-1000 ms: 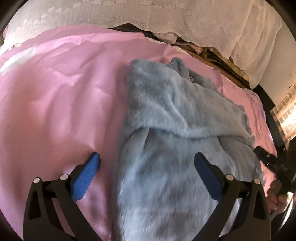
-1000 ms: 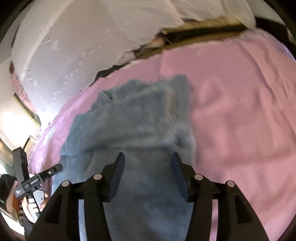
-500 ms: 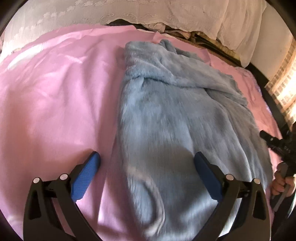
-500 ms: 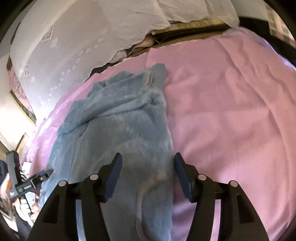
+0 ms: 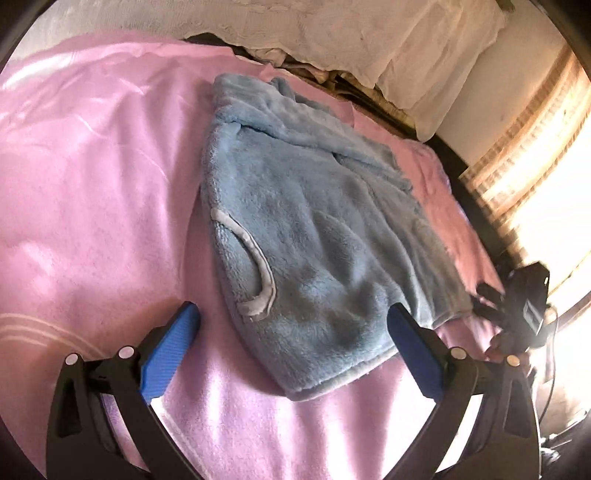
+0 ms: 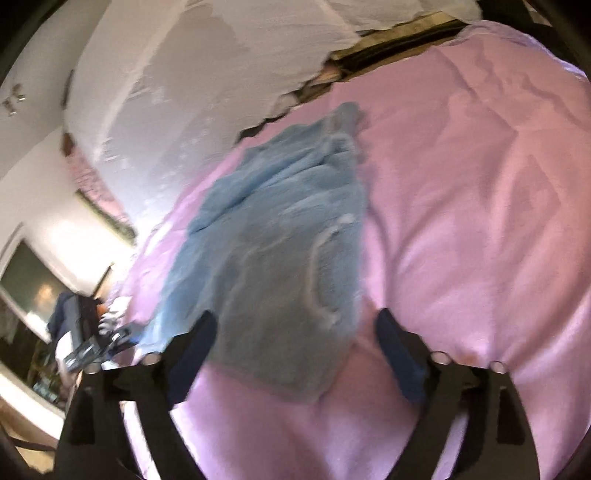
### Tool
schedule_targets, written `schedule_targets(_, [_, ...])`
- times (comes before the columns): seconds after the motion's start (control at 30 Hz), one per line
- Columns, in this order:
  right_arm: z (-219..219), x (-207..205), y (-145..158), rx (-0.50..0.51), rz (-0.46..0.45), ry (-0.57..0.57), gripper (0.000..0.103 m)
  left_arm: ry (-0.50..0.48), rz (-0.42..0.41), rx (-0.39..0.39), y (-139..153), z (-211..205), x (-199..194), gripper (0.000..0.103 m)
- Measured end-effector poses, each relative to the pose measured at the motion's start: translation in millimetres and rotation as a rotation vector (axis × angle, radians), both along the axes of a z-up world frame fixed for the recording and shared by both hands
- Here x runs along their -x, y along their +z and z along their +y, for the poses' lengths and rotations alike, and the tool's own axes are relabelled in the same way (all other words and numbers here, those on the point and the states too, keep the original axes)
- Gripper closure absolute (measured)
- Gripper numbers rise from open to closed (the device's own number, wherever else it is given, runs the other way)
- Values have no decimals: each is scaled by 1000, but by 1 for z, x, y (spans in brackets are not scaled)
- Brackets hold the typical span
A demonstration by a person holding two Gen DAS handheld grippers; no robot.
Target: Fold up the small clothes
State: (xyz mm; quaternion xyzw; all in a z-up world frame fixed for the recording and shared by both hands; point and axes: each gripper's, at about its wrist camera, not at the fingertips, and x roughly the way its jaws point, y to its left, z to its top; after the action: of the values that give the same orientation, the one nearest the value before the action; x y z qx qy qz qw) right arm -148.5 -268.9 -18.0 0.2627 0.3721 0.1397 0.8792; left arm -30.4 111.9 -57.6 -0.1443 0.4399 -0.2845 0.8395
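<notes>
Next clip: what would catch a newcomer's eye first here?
A fluffy light-blue garment lies spread mid-frame on a pink blanket, pale pocket trim facing up. Both tools, the left tool and right tool, hover open at its near hem, holding nothing.

Pink bedsheet (image 5: 92, 192), white lace cloth (image 5: 388, 33) behind, sunlit curtain (image 5: 524, 155) beside it.
</notes>
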Motion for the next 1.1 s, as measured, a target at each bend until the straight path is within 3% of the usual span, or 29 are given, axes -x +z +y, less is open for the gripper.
schedule_targets(0.2, [5, -7, 2, 20, 19, 2, 6, -15, 32, 84, -1, 4, -5, 5])
schedule_targets(0.33, [4, -6, 1, 22, 33, -13, 14, -69, 46, 104, -1, -2, 0, 5])
schedule_targets(0.57, [8, -26, -3, 48, 93, 18, 22, -115, 31, -13, -2, -32, -22, 5])
schedule_targets(0.67, [9, -36, -5, 60, 101, 12, 35, -112, 31, -12, -2, -36, -29, 6])
schedule_targets(0.73, [5, -32, -7, 49, 97, -10, 58, -87, 18, -20, -2, -31, -23, 21])
schedule_targets(0.8, [2, -26, -12, 4, 99, -5, 72, -63, 19, -16, -2, -25, -19, 43])
schedule_targets(0.87, [3, -22, -16, -56, 104, 39, 72, -56, 38, 17, -4, -18, -18, 51])
schedule_targets(0.97, [13, -26, -18, -35, 118, 84, 72, -71, 55, 29, -5, -20, -22, 51])
schedule_targets(1.1, [11, -26, -20, -37, 118, 68, 87, -68, 54, 25, -5, -20, -23, 53])
